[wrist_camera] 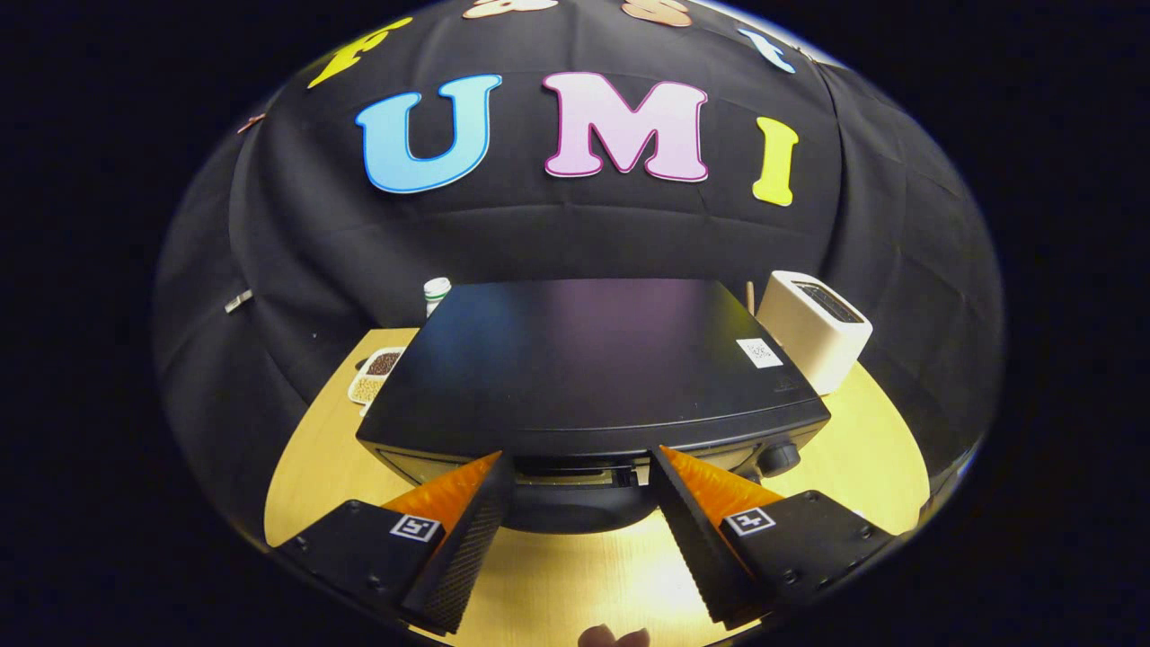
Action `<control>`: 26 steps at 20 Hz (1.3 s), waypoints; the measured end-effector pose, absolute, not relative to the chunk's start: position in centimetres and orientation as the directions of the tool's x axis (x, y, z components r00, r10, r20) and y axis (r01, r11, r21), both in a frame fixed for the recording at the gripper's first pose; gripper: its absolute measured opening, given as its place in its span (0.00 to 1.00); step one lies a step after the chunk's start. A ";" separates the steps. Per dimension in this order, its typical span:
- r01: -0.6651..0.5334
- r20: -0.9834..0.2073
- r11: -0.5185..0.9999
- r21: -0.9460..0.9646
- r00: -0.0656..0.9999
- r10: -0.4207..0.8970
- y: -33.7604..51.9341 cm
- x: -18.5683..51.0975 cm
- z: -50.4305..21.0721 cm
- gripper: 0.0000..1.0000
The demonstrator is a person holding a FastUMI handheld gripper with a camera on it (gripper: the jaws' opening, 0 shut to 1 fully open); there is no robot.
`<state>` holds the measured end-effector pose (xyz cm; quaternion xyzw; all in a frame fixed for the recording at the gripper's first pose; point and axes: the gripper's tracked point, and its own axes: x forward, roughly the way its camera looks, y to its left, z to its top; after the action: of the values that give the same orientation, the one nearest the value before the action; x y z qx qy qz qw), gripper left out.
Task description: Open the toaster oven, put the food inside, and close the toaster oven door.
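My jaws (581,467) hung open, holding nothing, fingertips right up at the toaster oven (593,377) door's top edge. The oven sat on the wooden surface (575,584); its door looked shut, I think. White toaster (813,328) stood beside it.

Staged recording booth set up as a kitchen counter, not a real home. Black cloth wall (296,243) wraps all around behind a light wooden table (862,449). Kitchen props on it: black toaster oven (584,368) in the middle, white pop-up toaster (813,328) beside its right rear corner, a divided dish of grains (375,373) and a white bottle with green cap (437,292) on its left.
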<state>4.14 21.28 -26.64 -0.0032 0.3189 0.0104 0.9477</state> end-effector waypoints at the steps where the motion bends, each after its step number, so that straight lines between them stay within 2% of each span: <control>1: -0.013 -0.608 1.000 0.018 0.794 0.021 21.2 3.5 -26.9 0.98; 12: -0.032 -0.665 0.999 0.025 0.745 0.041 21.0 -4.2 -29.8 0.98; 16: -0.045 -0.764 0.998 0.039 0.642 0.059 21.3 -8.4 -34.4 0.99; 20: -0.111 -0.817 0.994 0.005 0.573 0.068 21.1 -10.9 -38.3 1.00; 26: -0.153 -0.813 0.986 0.062 0.565 0.139 20.7 -11.7 -37.1 1.00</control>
<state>-11.71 20.73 -37.12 -0.0078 0.4590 0.0824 0.8846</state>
